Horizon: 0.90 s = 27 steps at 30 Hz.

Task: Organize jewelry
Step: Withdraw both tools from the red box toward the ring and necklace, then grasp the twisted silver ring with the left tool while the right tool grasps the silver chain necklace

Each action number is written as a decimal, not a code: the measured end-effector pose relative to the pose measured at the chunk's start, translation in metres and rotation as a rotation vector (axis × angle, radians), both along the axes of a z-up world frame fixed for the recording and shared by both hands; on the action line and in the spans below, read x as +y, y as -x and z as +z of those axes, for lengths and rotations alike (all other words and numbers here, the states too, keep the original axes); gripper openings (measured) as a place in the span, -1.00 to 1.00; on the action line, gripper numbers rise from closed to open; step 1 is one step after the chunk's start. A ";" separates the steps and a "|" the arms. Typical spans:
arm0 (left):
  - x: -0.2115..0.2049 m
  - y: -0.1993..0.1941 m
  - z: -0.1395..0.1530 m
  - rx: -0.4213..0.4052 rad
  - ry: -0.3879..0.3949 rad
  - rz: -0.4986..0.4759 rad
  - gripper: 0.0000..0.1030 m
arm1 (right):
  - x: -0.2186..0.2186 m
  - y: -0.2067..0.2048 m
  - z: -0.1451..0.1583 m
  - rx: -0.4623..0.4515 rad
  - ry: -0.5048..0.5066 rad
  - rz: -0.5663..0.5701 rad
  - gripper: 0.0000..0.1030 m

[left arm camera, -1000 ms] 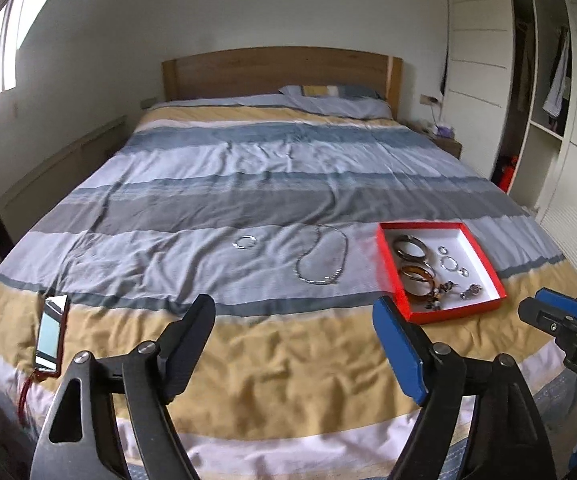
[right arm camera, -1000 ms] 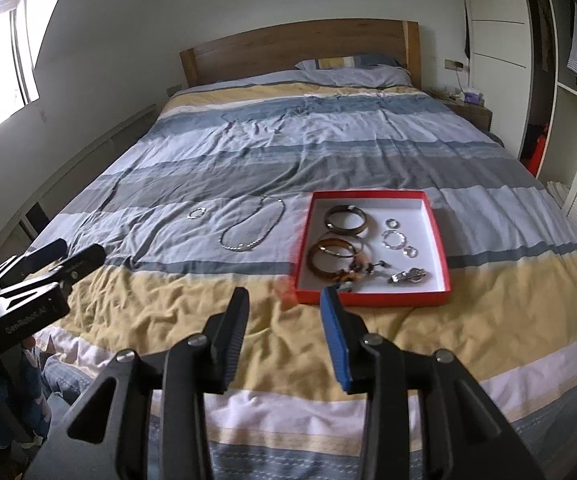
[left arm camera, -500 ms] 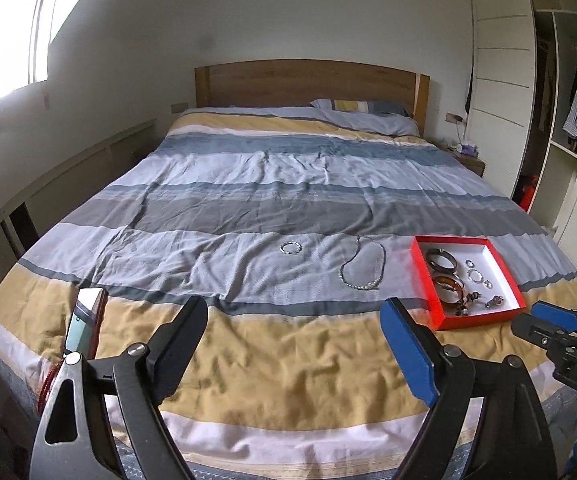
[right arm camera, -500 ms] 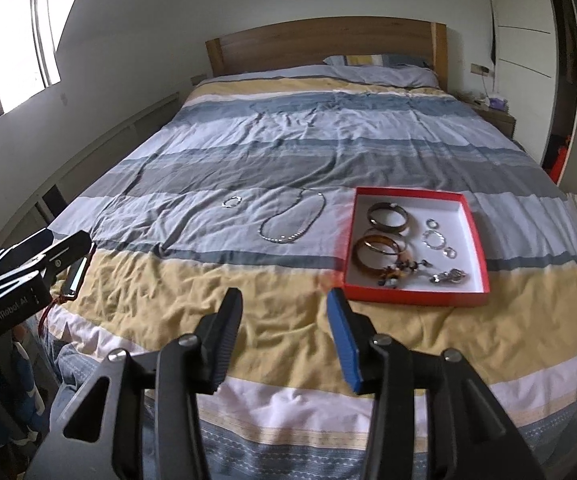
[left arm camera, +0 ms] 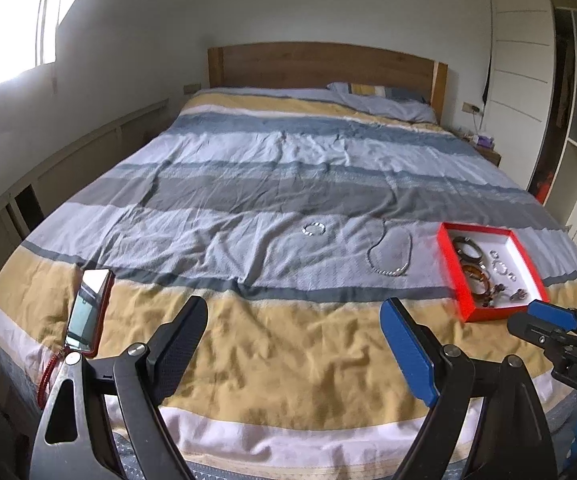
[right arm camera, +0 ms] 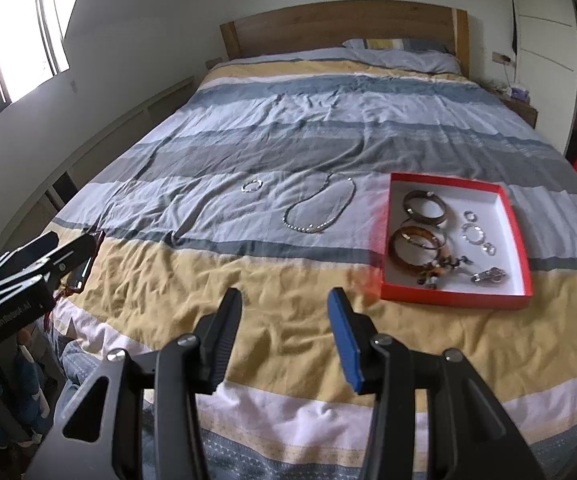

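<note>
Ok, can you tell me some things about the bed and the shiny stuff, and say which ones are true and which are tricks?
1. The necklace is inside the red box. False: it lies on the blanket, left of the box.
2. The brown bracelets are in the red box. True.
3. The right gripper is holding a ring. False: its fingers are apart with nothing between them.
4. A small bracelet lies alone on the blanket, left of the necklace. True.
5. The phone is in the red box. False: it lies near the bed's left edge.
</note>
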<state>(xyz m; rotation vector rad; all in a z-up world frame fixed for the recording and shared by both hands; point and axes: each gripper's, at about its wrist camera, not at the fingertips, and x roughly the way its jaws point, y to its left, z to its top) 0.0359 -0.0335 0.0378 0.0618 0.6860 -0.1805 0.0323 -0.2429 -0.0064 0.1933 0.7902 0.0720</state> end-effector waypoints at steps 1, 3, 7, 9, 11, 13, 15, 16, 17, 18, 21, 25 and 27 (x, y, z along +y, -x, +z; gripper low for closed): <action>0.001 -0.003 -0.004 0.009 0.002 0.002 0.69 | 0.001 -0.004 -0.003 0.006 -0.002 0.005 -0.16; 0.006 -0.012 -0.014 0.031 0.013 0.001 0.69 | 0.004 -0.013 -0.009 0.020 -0.004 0.019 -0.14; 0.011 -0.032 -0.035 0.082 0.024 0.002 0.69 | 0.005 -0.033 -0.024 0.048 -0.024 0.035 -0.06; 0.013 -0.043 -0.046 0.106 0.027 -0.005 0.69 | 0.005 -0.044 -0.031 0.063 -0.040 0.040 -0.04; 0.013 -0.055 -0.054 0.121 0.027 -0.010 0.69 | 0.005 -0.059 -0.040 0.080 -0.053 0.044 -0.03; 0.011 -0.069 -0.063 0.137 0.032 -0.020 0.69 | 0.007 -0.072 -0.048 0.095 -0.062 0.048 -0.01; 0.010 -0.082 -0.070 0.151 0.039 -0.030 0.69 | 0.007 -0.089 -0.057 0.113 -0.074 0.047 0.02; 0.009 -0.091 -0.074 0.159 0.043 -0.035 0.69 | 0.007 -0.096 -0.060 0.119 -0.075 0.044 0.05; 0.009 -0.098 -0.077 0.164 0.046 -0.039 0.69 | 0.007 -0.104 -0.064 0.125 -0.076 0.041 0.06; 0.007 -0.109 -0.082 0.173 0.048 -0.048 0.69 | 0.007 -0.113 -0.069 0.132 -0.077 0.036 0.07; 0.001 -0.132 -0.092 0.188 0.047 -0.066 0.69 | 0.004 -0.138 -0.081 0.147 -0.076 0.016 0.09; -0.008 -0.163 -0.106 0.211 0.047 -0.112 0.69 | -0.007 -0.166 -0.097 0.166 -0.096 -0.024 0.10; -0.016 -0.179 -0.114 0.223 0.046 -0.148 0.69 | -0.014 -0.181 -0.106 0.180 -0.115 -0.049 0.10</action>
